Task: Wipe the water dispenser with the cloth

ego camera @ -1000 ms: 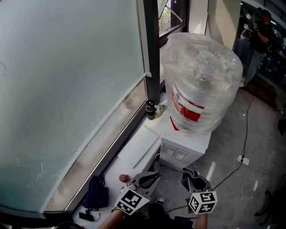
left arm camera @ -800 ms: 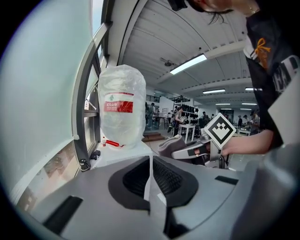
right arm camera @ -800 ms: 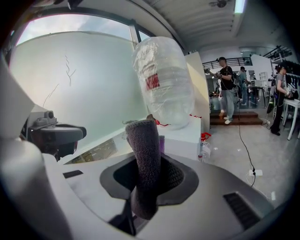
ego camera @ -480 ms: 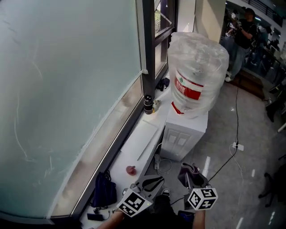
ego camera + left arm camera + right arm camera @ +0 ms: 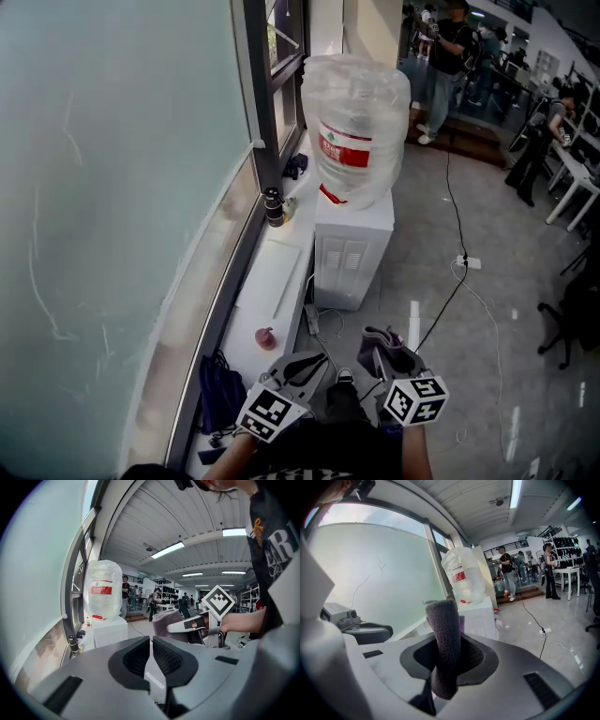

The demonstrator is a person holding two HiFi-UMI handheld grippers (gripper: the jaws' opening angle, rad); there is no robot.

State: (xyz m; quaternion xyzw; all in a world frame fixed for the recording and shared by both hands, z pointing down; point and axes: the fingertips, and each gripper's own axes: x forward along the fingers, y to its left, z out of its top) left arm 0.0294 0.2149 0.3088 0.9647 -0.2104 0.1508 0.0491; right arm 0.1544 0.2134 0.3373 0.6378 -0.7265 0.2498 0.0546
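Observation:
A white water dispenser [image 5: 352, 246] stands by the window, carrying a large clear bottle [image 5: 354, 127] wrapped in plastic with a red label; it also shows far off in both gripper views [image 5: 109, 630] [image 5: 480, 618]. My right gripper [image 5: 383, 348] is low in the head view, shut on a folded grey cloth [image 5: 445, 644] that sticks up between its jaws. My left gripper [image 5: 302, 367] is beside it, shut with nothing held [image 5: 151, 656]. Both are well short of the dispenser.
A white ledge [image 5: 272, 295] runs along the frosted window, holding a dark flask [image 5: 273, 208] and a small red object [image 5: 265, 337]. A black bag [image 5: 221, 392] lies below. Cables and a power strip [image 5: 466, 263] cross the floor. People stand at the far end.
The view has pulled back from the dispenser, which now looks smaller and farther away. Both grippers stay low in the head view, the cloth still held.

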